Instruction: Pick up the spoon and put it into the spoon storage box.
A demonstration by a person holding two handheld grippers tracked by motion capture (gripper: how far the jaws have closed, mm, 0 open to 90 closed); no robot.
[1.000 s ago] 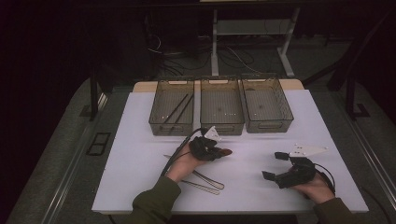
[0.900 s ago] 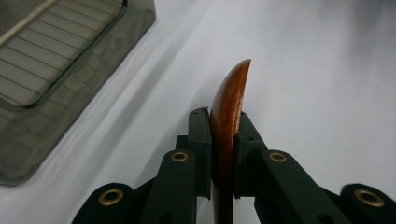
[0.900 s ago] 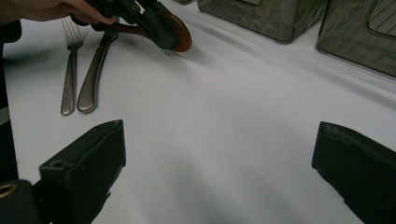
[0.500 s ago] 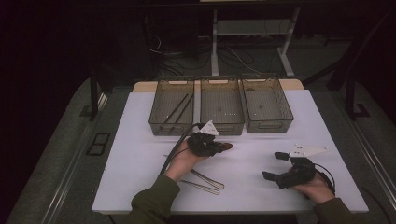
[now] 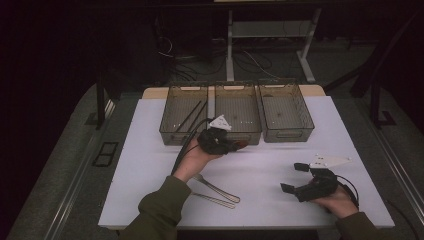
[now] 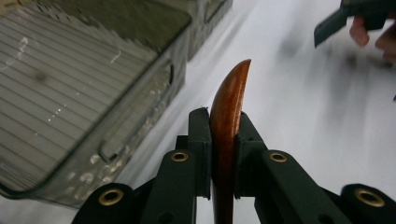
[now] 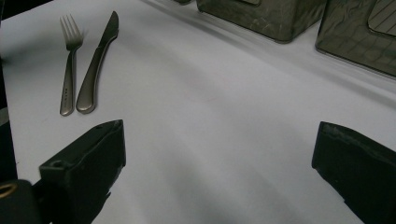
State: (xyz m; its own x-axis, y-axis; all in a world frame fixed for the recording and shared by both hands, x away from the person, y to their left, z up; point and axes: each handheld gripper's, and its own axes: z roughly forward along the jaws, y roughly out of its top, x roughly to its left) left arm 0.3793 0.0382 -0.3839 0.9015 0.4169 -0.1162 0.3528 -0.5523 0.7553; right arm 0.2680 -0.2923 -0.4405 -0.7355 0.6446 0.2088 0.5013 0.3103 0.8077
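Note:
My left gripper (image 5: 216,140) is held up above the table, just in front of the middle bin (image 5: 238,106). It is shut on a thin brown wooden utensil (image 6: 231,88), which stands edge-on between the left gripper's (image 6: 223,122) jaws; its curved tip (image 5: 241,145) pokes out to the right. My right gripper (image 5: 294,177) rests low at the table's front right, open, with bare white table between its jaws (image 7: 215,154). That right gripper (image 6: 337,18) also appears far off in the left gripper view.
Three clear brownish bins stand in a row at the back; the left bin (image 5: 170,122) holds thin black sticks (image 5: 192,116), and the right bin (image 5: 300,112) stands beside the middle one. A metal fork (image 7: 69,70) and knife (image 7: 95,70) lie side by side on the white table (image 5: 150,165) near the front.
My left hand has lifted and moved a little toward the bins, carrying the wooden utensil. The right hand has stayed where it was.

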